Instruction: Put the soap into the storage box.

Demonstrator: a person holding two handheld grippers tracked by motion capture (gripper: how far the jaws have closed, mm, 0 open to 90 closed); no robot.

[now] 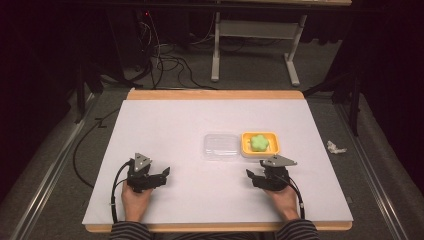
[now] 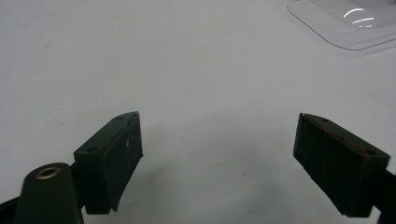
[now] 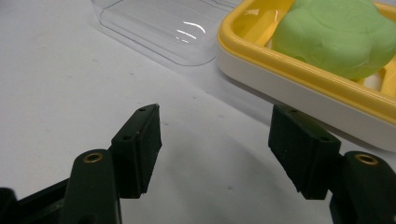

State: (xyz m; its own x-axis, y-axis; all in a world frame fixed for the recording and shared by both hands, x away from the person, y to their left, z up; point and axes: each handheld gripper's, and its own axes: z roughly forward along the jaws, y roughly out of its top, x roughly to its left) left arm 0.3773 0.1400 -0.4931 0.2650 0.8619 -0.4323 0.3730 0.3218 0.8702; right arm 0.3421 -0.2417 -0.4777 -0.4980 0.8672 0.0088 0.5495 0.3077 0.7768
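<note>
- Two grippers rest low on our white-covered bench (image 1: 165,120), wood edged, in a dark room with floor cables (image 1: 170,65).
- Our left gripper (image 1: 162,175) and right gripper (image 1: 251,176) have their fingers released, grasping nothing.
- The yellow tray (image 1: 245,142) holding green soap (image 1: 259,143) sits touching the clear lid (image 1: 220,146), just beyond our right gripper.
- We read no writing anywhere.

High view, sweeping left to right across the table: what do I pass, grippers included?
left gripper → clear plastic lid → right gripper → yellow dish holding the green flower-shaped piece
</note>
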